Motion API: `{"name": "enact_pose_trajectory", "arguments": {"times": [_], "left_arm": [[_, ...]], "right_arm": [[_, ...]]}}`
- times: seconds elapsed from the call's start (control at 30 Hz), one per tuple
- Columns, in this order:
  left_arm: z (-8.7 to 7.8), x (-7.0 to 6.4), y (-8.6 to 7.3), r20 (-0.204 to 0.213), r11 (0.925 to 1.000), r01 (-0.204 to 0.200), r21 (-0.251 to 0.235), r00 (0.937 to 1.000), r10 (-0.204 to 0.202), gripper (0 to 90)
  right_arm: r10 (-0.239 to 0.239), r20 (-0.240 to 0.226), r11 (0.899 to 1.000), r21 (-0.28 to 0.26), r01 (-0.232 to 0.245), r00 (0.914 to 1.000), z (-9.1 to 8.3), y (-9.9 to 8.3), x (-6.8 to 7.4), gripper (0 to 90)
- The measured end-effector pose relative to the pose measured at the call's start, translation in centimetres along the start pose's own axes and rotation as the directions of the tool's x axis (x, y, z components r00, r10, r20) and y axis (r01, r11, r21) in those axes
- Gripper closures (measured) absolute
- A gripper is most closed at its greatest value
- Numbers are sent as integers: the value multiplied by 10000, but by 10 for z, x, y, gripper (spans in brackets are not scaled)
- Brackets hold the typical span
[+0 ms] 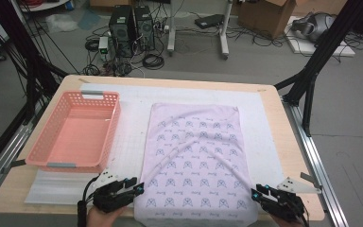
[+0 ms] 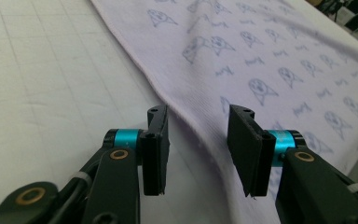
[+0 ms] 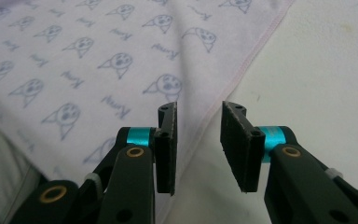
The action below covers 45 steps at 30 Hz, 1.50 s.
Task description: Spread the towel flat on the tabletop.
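Observation:
A pale lilac cloth (image 1: 196, 156) printed with small blue figures lies flat in the middle of the table, its near end hanging a little over the front edge. My left gripper (image 1: 139, 188) is at the cloth's near left corner, open. In the left gripper view the cloth's left edge (image 2: 186, 119) runs between the jaws of the left gripper (image 2: 199, 144). My right gripper (image 1: 256, 192) is at the near right corner, also open. In the right gripper view the hemmed edge of the cloth (image 3: 242, 70) passes between the jaws of the right gripper (image 3: 198, 144).
A pink plastic basket (image 1: 49, 142) stands empty at the left of the table on a white gridded mat (image 1: 127, 142). Black frame legs (image 1: 316, 56) rise at the right. Computers, cables and boxes sit on the floor beyond the far edge.

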State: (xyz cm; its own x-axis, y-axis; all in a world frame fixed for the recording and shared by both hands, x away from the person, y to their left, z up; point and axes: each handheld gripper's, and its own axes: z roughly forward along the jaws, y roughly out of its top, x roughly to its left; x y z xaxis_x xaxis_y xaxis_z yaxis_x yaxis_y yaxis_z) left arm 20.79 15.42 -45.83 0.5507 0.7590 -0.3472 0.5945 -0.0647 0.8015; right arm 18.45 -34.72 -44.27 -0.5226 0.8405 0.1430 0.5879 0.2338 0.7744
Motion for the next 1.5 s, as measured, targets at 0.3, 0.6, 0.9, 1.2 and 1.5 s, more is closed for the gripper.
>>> {"name": "enact_pose_trajectory", "arguments": {"times": [0.3, 0.6, 0.9, 1.2, 1.5], "left_arm": [[9, -12, -4, -352, 9936, -1082, 321, 9934, 1093, 851], [-9, -10, -11, 251, 9970, -568, 524, 9981, 556, 833], [3, 1, 9, -17, 10000, 40, 84, 10000, -40, 577], [20, -6, 10, -492, 9973, -370, 629, 9980, 401, 862], [8, 1, 6, -435, 9987, -285, 433, 9986, 304, 872]], "right_arm": [[-332, 219, 9982, 498, 320, 9992, 14, 4, 0, 879], [-191, -36, 9985, 518, 193, 9998, -6, -6, -9, 886], [181, -84, 9998, 79, -181, 9998, -10, -3, -12, 689], [350, 220, 9993, 116, -353, 9991, 2, -2, -12, 689], [-147, 238, 9992, 365, 139, 9996, 12, 1, -3, 884]]}}
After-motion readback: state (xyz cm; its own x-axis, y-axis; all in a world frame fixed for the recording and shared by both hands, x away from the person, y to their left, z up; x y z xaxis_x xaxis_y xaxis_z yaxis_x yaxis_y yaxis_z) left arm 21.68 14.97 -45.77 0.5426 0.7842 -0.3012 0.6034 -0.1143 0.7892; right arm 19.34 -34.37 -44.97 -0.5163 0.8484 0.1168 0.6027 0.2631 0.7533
